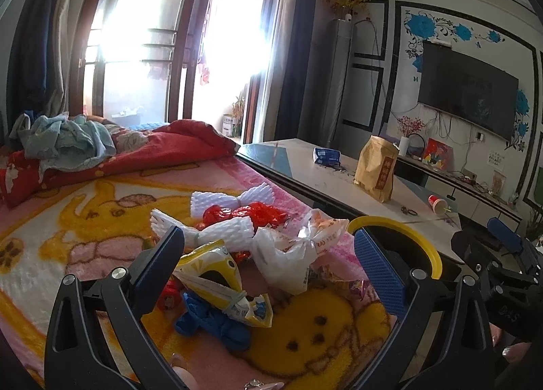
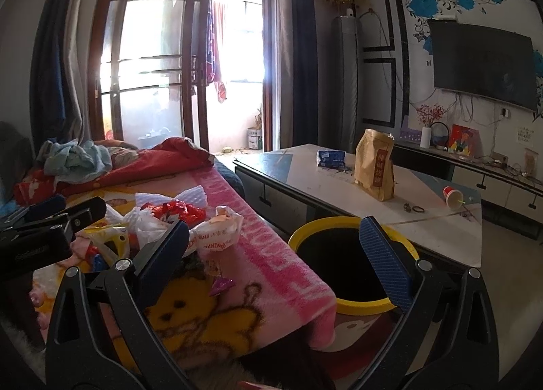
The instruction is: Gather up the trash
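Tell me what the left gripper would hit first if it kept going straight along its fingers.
Most likely the yellow-and-white snack bag, lying between the open fingers of the left gripper, with the white plastic bag just behind; depth is uncertain.

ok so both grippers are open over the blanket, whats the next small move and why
Probably lower the left gripper and close it on the yellow and white wrapper. Its jaws are open and empty, the wrapper lies loose between them atop the pile, and the yellow-rimmed bin stands open beside the blanket, under the empty right gripper.
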Demonstrator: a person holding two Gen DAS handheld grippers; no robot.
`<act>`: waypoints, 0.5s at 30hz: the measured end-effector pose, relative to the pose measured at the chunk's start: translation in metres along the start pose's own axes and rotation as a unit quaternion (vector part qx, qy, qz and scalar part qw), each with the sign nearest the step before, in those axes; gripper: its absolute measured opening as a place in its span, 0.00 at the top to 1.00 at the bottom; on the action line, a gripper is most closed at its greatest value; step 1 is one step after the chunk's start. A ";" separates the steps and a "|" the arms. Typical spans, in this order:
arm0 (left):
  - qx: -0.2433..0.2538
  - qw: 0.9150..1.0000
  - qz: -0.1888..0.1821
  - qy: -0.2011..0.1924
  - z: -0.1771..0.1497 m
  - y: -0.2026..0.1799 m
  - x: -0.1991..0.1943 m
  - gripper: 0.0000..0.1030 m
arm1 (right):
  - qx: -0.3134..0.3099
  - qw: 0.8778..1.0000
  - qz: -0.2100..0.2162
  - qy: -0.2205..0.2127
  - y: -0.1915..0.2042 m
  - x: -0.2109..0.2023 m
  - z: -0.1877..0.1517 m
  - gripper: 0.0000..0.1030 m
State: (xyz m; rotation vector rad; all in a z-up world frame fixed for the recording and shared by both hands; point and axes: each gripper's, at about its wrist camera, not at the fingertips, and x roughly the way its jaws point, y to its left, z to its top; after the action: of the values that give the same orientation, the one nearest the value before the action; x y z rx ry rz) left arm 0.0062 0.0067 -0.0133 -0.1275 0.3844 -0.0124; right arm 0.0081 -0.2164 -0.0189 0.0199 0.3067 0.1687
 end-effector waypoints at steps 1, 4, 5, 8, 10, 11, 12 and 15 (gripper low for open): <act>-0.001 1.000 -0.001 0.001 0.000 0.000 0.000 0.06 | -0.001 1.000 0.001 0.001 0.001 0.001 0.000 0.10; -0.007 1.000 0.000 0.004 0.001 0.004 0.003 0.06 | -0.005 1.000 0.011 0.008 0.005 0.005 0.000 0.10; -0.008 1.000 0.001 0.004 0.001 0.004 0.004 0.06 | -0.007 1.000 0.014 0.011 0.007 0.007 0.000 0.10; -0.015 1.000 0.007 0.004 0.004 0.011 0.007 0.06 | -0.023 0.999 0.038 0.025 0.019 0.015 0.001 0.10; -0.021 1.000 0.012 0.001 0.006 0.017 0.007 0.06 | -0.039 0.997 0.053 0.031 0.030 0.019 0.000 0.10; -0.025 1.000 0.016 0.000 0.007 0.020 0.008 0.06 | -0.046 0.997 0.059 0.034 0.035 0.021 -0.001 0.10; -0.029 0.999 0.020 -0.001 0.009 0.023 0.009 0.06 | -0.051 0.996 0.067 0.040 0.041 0.025 -0.001 0.10; -0.041 0.999 0.033 0.000 0.013 0.035 0.011 0.06 | -0.060 0.993 0.088 0.053 0.056 0.036 0.000 0.10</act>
State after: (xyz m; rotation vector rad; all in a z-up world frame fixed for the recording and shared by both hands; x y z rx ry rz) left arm 0.0210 0.0425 -0.0096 -0.1954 0.3884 0.0678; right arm 0.0327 -0.1551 -0.0266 -0.0809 0.4004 0.3647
